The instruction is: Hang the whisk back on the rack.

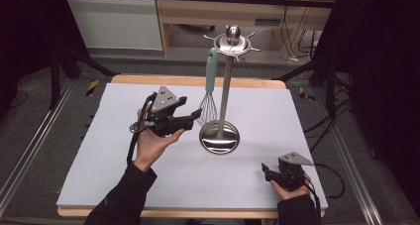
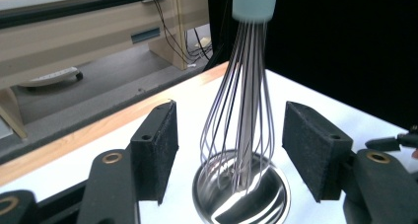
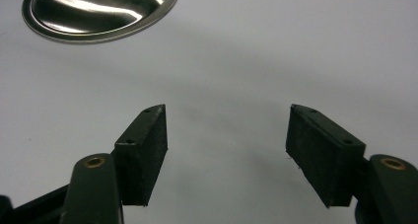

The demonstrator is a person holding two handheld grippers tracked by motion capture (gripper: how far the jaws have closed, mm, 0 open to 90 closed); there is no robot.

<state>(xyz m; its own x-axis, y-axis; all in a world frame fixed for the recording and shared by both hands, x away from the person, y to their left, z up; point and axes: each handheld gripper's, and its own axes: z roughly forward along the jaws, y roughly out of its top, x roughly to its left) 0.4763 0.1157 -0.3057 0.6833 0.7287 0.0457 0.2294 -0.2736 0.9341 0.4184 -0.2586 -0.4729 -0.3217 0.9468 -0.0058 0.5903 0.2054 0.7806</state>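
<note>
A whisk (image 1: 209,106) with a pale green handle (image 1: 211,69) hangs from the top ring of a steel utensil stand (image 1: 225,86). Its wire head hangs just above the stand's round base (image 1: 219,138). My left gripper (image 1: 189,110) is held just left of the wire head, pointing at it. In the left gripper view the whisk wires (image 2: 241,130) show in the gap ahead of my left gripper (image 2: 229,150), whose jaws are open and whose pads touch nothing. My right gripper (image 1: 266,171) rests low at the table's front right. Its jaws (image 3: 226,150) stand apart over bare table with nothing between them.
The white table cover (image 1: 148,185) lies over a wooden table whose edge (image 1: 163,80) shows at the back. The stand's base (image 3: 98,9) lies ahead of the right gripper. Beyond the table are wooden furniture, cables on the floor and dark curtains.
</note>
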